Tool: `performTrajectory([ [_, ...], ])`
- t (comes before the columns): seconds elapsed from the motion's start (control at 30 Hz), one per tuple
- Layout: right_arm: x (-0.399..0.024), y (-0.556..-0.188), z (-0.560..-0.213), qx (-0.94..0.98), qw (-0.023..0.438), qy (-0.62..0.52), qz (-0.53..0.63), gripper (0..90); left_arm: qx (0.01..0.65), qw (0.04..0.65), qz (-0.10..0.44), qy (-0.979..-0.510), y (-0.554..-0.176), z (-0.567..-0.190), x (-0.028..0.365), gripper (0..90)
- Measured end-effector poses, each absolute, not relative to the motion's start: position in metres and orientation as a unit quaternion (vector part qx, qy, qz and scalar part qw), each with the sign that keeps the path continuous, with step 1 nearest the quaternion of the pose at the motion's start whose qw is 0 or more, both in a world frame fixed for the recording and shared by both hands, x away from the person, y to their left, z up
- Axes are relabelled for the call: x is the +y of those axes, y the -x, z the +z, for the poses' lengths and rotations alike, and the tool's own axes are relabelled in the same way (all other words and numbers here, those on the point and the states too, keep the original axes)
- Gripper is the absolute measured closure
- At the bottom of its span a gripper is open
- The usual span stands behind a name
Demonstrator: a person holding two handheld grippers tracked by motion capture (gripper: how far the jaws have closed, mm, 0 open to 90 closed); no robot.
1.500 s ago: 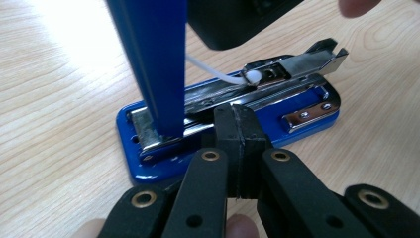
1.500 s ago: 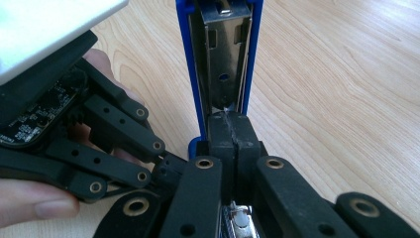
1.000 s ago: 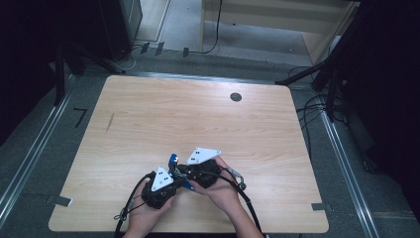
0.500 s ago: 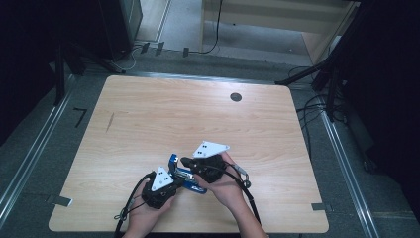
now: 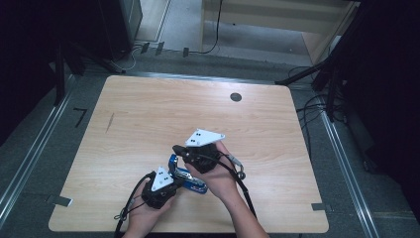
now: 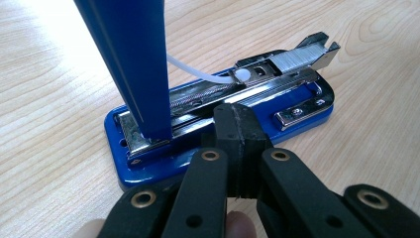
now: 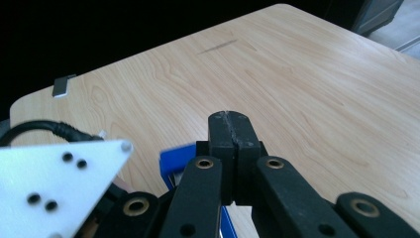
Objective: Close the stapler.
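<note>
Stapler (image 6: 218, 106), blue with its lid swung up, lies on the wooden bench (image 5: 148, 119) toward the lower middle of the high view, between the person's two hands. In the left gripper view its base sits across the centre of the frame, the blue top arm (image 6: 131, 59) rising steeply at the upper left, the metal magazine bare beneath it with a strip of staples (image 6: 302, 54) jutting out at the upper right and a thin white spring (image 6: 198, 72) curving across the channel. The left gripper (image 6: 236, 134) rests just at the near edge of the stapler's base, its jaws pressed together with nothing between them; whether the tips touch the base I cannot tell. The right gripper (image 7: 232, 134) is held above the bench at the lower centre of its own view, jaws likewise together and clamping nothing, with a blurred corner of the blue stapler just beside them at lower left. In the high view the right gripper (image 5: 181, 151) sits higher in the frame than the left gripper (image 5: 171, 181). A small dark round hole (image 5: 236, 97) marks the bench near its upper edge.
</note>
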State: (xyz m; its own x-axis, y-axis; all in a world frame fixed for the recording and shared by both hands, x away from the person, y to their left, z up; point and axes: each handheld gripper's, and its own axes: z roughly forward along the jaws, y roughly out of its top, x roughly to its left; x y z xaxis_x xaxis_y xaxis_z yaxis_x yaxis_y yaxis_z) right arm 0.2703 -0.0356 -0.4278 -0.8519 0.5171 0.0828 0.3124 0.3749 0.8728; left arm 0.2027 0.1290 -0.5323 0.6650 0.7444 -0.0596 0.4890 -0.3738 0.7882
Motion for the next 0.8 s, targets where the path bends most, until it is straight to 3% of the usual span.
performTrajectory([
  [0.33, -0.022, -0.267, -0.426, 0.832, 0.099, -0.234, 0.493, 90.0, 0.379, 0.412, 0.154, -0.814, -0.203, -0.532, 0.129, 90.0],
  [0.8, -0.037, -0.262, -0.430, 0.829, 0.103, -0.241, 0.495, 90.0, 0.380, 0.413, 0.154, -0.814, -0.203, -0.532, 0.129, 90.0],
])
